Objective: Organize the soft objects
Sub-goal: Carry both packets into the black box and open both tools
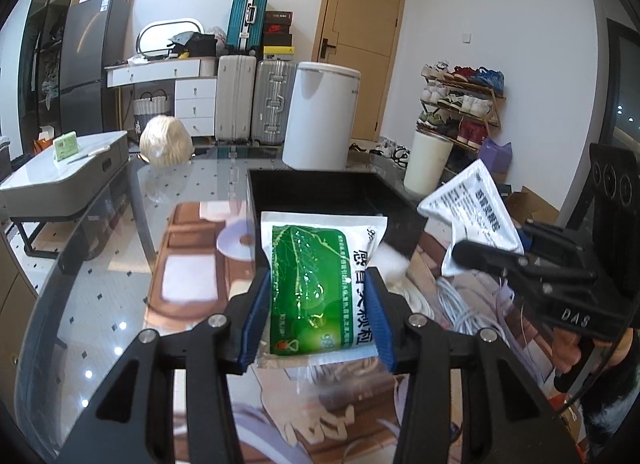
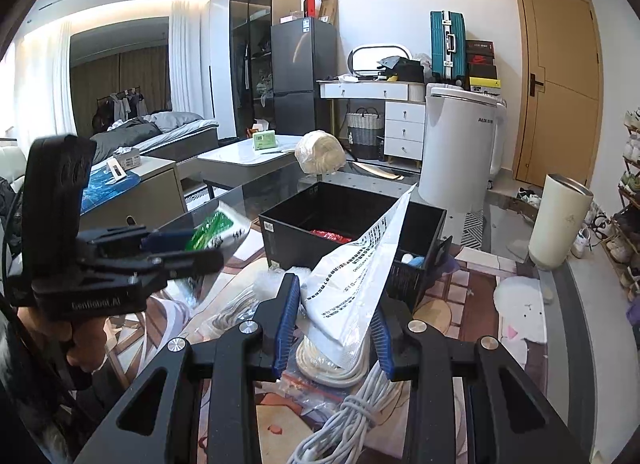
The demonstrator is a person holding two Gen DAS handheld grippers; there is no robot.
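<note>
the left gripper (image 1: 318, 314) is clenched on a green sachet (image 1: 320, 288), its blue pads pressing the two long sides, and the sachet is off the bench (image 1: 120, 264). the long axis of the sachet runs forward along the fingers, straight toward the black box (image 1: 320, 188), which stands just beyond the far end of the sachet, near the far edge of the bench. the right gripper (image 2: 334, 322) is grasping a white sachet (image 2: 356, 276) at its lower end; this sachet sticks up and forward in a tilt, and its tip points over the near wall of the black box (image 2: 288, 236). in my judgement both hands are near the box, and the right one seems a little closer, because its sachet already overlaps the rim in the right wrist view, so the coming move is probably a short push forward and then a release above the opening

inside the box there is something red (image 2: 330, 235) on the floor of the big compartment. a narrow side compartment holds a small blue and white thing (image 2: 412, 260); what it is i cannot tell. under the right gripper, on the near part of the bench, lie a coiled white rope (image 2: 336, 364) and a bundle of grey cable (image 2: 360, 412)
</note>
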